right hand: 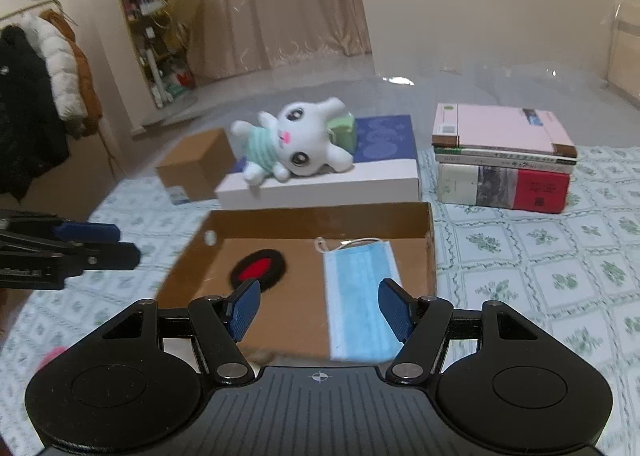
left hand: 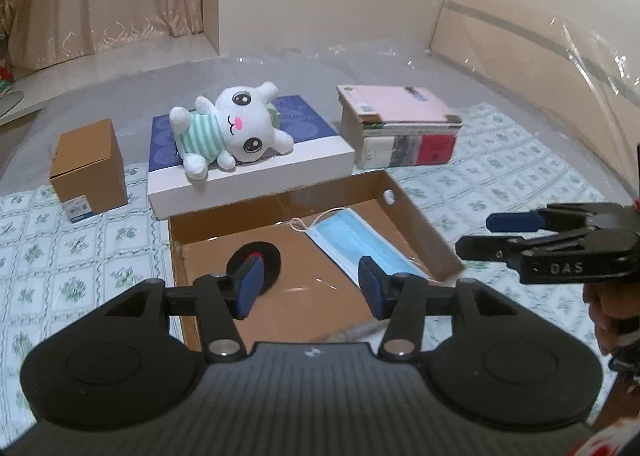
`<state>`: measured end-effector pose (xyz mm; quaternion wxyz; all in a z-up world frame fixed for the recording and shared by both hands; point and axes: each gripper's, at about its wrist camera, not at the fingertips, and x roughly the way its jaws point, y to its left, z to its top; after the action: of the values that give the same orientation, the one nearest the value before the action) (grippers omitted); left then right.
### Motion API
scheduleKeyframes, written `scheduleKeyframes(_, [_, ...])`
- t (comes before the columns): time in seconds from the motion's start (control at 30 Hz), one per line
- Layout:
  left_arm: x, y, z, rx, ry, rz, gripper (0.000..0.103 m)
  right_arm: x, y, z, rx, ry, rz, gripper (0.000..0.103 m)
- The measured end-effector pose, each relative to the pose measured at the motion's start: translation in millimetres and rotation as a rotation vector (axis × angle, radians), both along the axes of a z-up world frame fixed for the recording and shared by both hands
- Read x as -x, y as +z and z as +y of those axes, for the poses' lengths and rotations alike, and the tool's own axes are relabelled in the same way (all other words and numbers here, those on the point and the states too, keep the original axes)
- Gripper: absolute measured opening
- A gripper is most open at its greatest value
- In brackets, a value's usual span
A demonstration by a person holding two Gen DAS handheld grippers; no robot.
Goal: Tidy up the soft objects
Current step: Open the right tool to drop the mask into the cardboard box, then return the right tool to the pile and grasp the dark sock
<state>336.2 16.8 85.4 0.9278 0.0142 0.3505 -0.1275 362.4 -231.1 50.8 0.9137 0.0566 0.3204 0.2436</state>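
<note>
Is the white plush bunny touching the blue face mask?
Apart. The left wrist view shows the white plush bunny on a white box, the blue face mask inside the cardboard tray.

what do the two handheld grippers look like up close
Both the left gripper and right gripper are matte black plastic, with ribbed bodies, two round side housings, silver pivot pins and ridged blue finger pads. One side bar reads "DAS"; a small crosshair marks the body centre.

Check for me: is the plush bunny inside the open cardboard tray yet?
No, the plush bunny lies on the white box behind the tray.
</note>
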Motion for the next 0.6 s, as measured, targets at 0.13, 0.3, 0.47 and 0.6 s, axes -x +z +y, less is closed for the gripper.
scheduleKeyframes(0.13, [47, 12, -1, 0.026, 0.017, -0.030, 0.054, 53, 22, -4, -0.036, -0.012, -0.037, 0.065])
scheduleKeyframes(0.3, [107, 20, 0, 0.027, 0.046, -0.071, 0.062, 123, 37, -11, -0.103, -0.022, -0.079, 0.065])
scheduleKeyframes(0.47, [164, 16, 7, 0.036, 0.072, -0.120, 0.070, 183, 31, -10, -0.141, -0.026, -0.096, 0.065])
scheduleKeyframes(0.6, [204, 7, 15, 0.036, 0.121, -0.146, 0.078, 218, 18, -6, -0.166, -0.034, -0.083, 0.065])
